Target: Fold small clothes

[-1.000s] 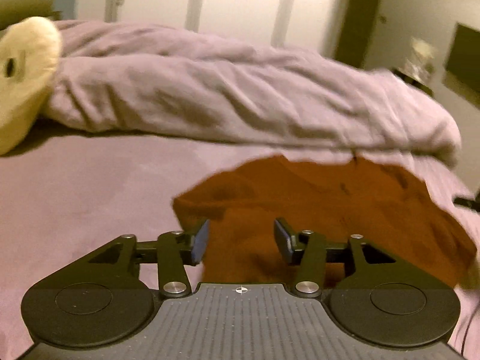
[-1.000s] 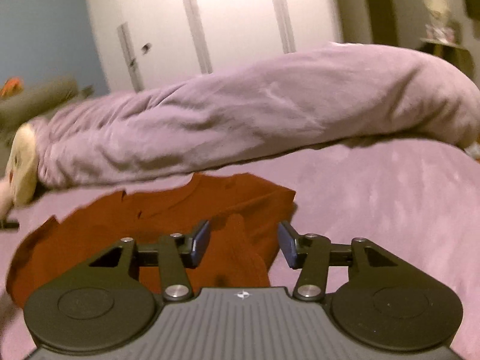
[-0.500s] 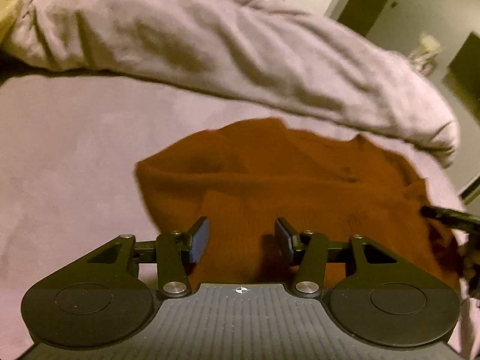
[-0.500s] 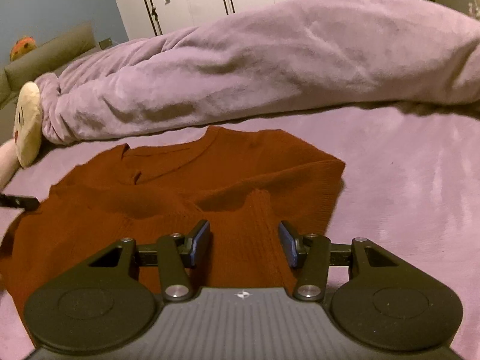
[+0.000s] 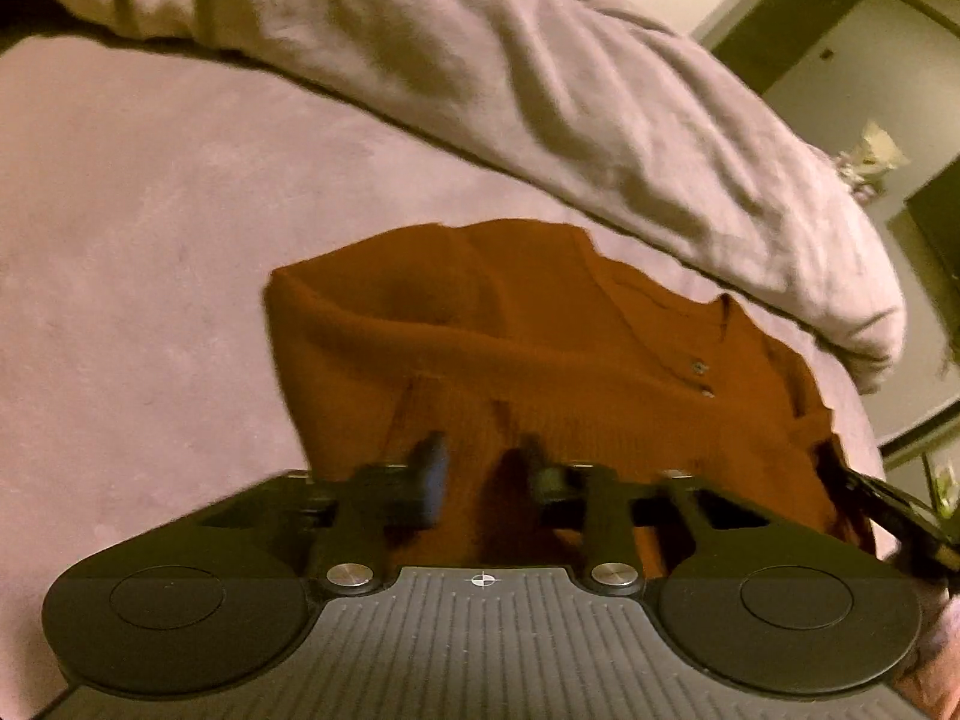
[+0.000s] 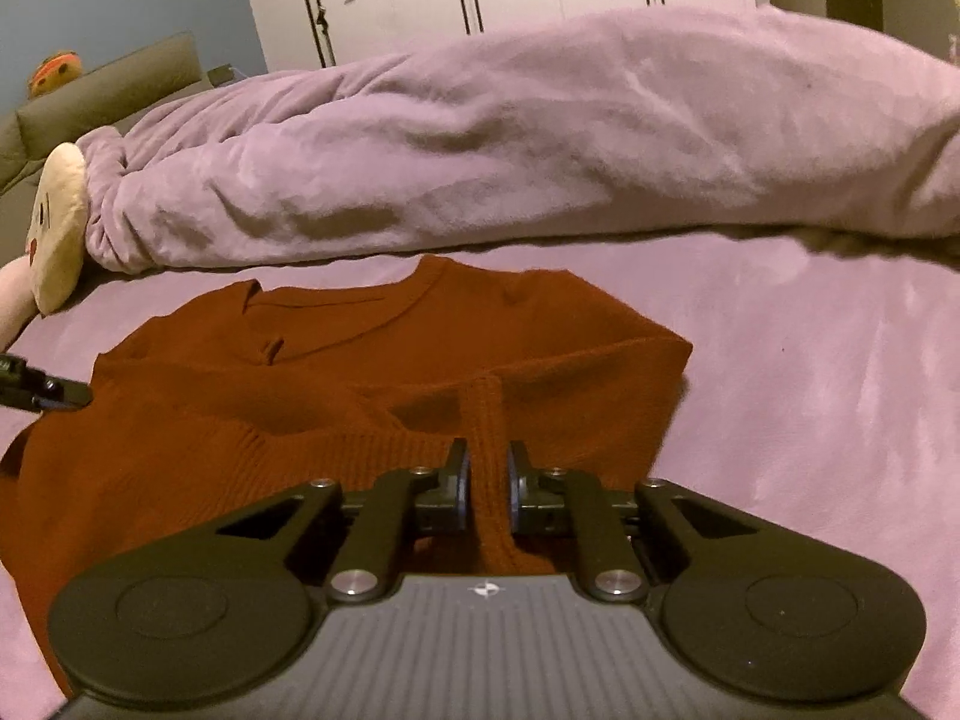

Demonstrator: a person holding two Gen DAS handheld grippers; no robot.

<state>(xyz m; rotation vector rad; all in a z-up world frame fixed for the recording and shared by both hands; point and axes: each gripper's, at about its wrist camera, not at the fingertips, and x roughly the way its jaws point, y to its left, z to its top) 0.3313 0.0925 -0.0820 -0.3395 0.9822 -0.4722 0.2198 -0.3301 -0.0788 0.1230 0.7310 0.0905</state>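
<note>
Rust sweater (image 6: 372, 396) flat on the bed (image 6: 810, 396), collar toward the duvet (image 6: 510, 138).
Right gripper (image 6: 485, 474) pinches a hem ridge; left gripper (image 5: 485, 474) released, straddling fabric.

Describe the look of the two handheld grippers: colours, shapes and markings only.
Both the left gripper and right gripper are matte black, with a grey ribbed centre plate bearing a small crosshair mark, round discs either side, silver pivot screws, and blue-padded fingertips.

The rust-orange ribbed knit sweater (image 6: 372, 372) looks matt and coarse against the soft, velvety lilac bed sheet (image 6: 810, 372) and plush crumpled lilac blanket (image 6: 510, 150), while the black plastic right hand-held gripper (image 6: 485, 477) is matt with shiny metal screws.
</note>
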